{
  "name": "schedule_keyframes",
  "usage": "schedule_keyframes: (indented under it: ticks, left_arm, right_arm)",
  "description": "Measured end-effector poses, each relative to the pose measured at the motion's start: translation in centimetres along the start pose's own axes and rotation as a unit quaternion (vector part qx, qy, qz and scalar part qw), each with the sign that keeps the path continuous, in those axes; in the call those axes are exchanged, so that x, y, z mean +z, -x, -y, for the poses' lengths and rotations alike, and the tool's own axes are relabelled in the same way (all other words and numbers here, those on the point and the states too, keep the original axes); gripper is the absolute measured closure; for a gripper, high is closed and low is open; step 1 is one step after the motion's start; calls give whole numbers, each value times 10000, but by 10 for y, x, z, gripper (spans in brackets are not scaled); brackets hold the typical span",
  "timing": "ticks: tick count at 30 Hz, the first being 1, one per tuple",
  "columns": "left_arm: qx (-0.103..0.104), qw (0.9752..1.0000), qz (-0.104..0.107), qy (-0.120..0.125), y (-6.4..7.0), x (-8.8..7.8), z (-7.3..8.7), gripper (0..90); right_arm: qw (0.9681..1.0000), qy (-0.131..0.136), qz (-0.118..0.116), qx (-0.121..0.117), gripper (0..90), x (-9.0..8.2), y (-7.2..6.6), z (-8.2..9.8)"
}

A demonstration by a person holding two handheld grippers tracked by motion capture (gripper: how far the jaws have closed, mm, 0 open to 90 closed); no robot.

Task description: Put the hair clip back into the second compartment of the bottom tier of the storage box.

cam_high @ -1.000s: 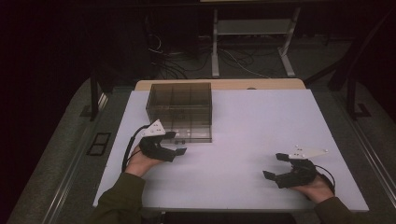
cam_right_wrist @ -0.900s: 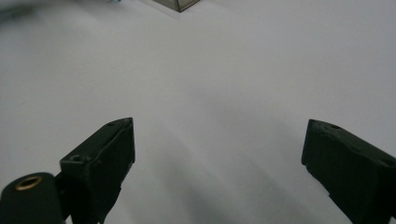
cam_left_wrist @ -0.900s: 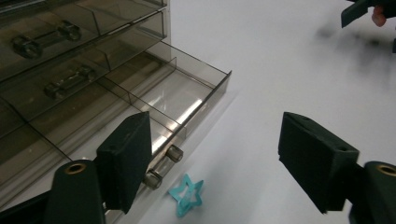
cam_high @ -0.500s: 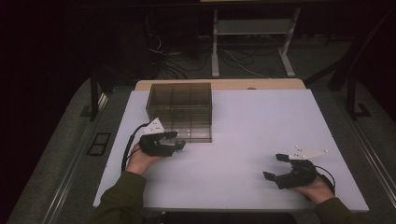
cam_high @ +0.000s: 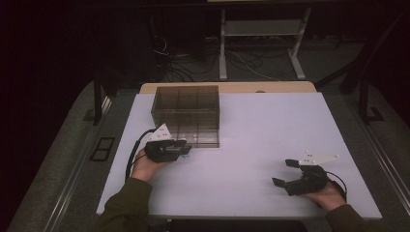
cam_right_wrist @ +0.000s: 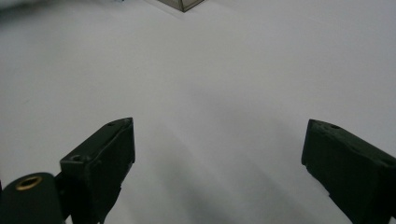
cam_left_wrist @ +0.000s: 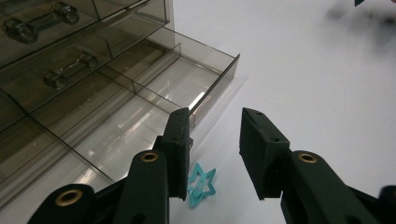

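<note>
A smoky see-through drawer cabinet (cam_high: 186, 113) stands at the table's back left. In the left gripper view its lowest drawer (cam_left_wrist: 187, 81) is pulled out, with empty compartments. My left gripper (cam_high: 183, 149) sits just in front of that drawer. Its jaws (cam_left_wrist: 215, 119) have just been closing, and a gap still shows between them. A small teal star-shaped clip (cam_left_wrist: 201, 184) lies on the table under the gap, beside the left jaw; the pads do not press on it. My right gripper (cam_high: 282, 172) rests near the front right, its jaws (cam_right_wrist: 219, 126) wide open over bare table.
The white table (cam_high: 270, 125) stretches between the two hands. The upper drawers have clear handles (cam_left_wrist: 70, 74). A wooden strip (cam_high: 270, 87) borders the far edge. Beyond it stand a metal stand (cam_high: 261, 29) and cables on the dark floor.
The left gripper's jaws have drawn closer together in front of the cabinet. Both hands and the right gripper stay where they were.
</note>
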State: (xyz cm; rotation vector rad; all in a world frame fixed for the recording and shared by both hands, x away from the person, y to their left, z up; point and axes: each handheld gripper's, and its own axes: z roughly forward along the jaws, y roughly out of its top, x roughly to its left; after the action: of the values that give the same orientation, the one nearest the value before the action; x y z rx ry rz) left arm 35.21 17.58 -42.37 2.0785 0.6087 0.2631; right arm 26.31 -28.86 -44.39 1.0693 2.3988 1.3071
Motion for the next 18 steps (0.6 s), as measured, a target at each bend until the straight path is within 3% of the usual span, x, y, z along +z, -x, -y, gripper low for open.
schedule_keyframes:
  ticks: [18]
  left_arm:
    - [0, 9990, 81, -449, -5, 10, 8, 707]
  right_arm:
    - [10000, -14, -2, -8, 89, 0, 0, 0]
